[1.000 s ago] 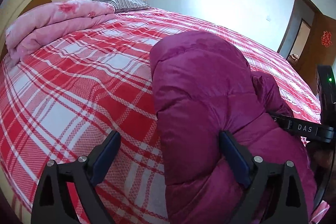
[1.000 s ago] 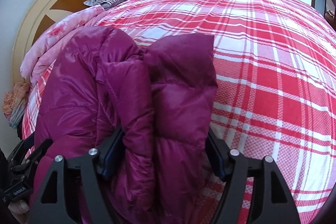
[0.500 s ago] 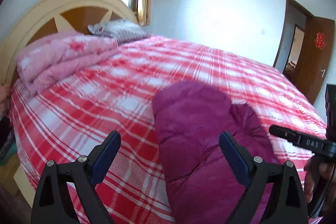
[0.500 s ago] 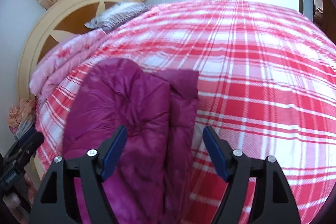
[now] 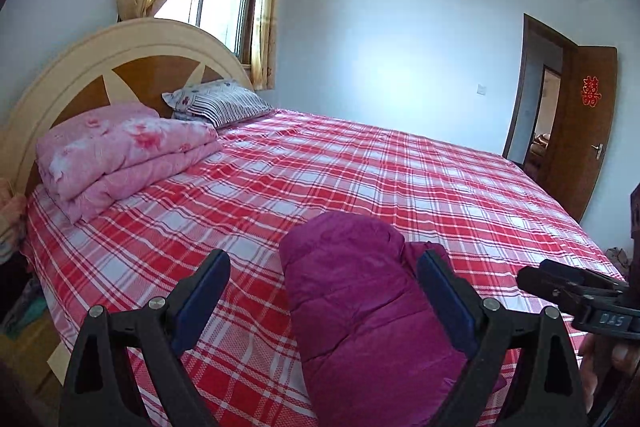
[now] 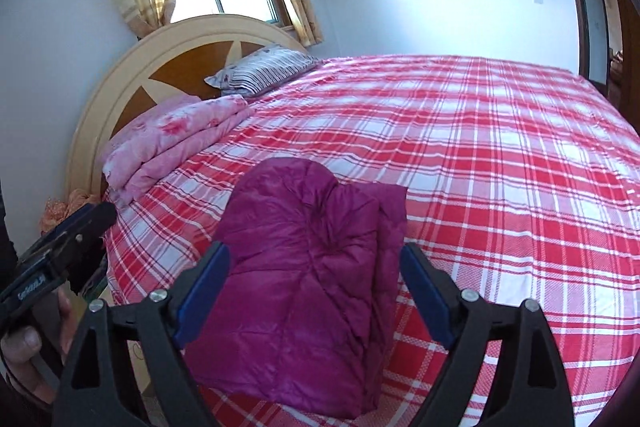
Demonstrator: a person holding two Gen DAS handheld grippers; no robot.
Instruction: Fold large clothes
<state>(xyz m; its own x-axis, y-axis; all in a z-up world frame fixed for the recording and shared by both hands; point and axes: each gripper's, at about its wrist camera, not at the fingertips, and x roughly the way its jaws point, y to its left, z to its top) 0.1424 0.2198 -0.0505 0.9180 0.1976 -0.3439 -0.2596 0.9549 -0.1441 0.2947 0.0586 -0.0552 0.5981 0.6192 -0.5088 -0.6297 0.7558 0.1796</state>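
Both grippers have pulled up and back from the magenta down jacket (image 5: 360, 311) since a second ago. From the left wrist view, the left gripper (image 5: 324, 291) hangs wide apart and empty above the plaid bed (image 5: 360, 167), the folded jacket just ahead under its right finger. From the right wrist view, the right gripper (image 6: 314, 275) also gapes empty, the jacket lying flat directly ahead between its fingers

The left tongs (image 5: 322, 293) are matte black plastic with triangular cut-outs in each arm, silver round screws at the joints and flat dark-blue pads (image 5: 200, 301) lining the fingers. The right tongs (image 6: 314, 289) are built alike. A white-lettered label marks each black handle. Bare skin and a thumbnail (image 6: 28, 339) show on the holding hands.
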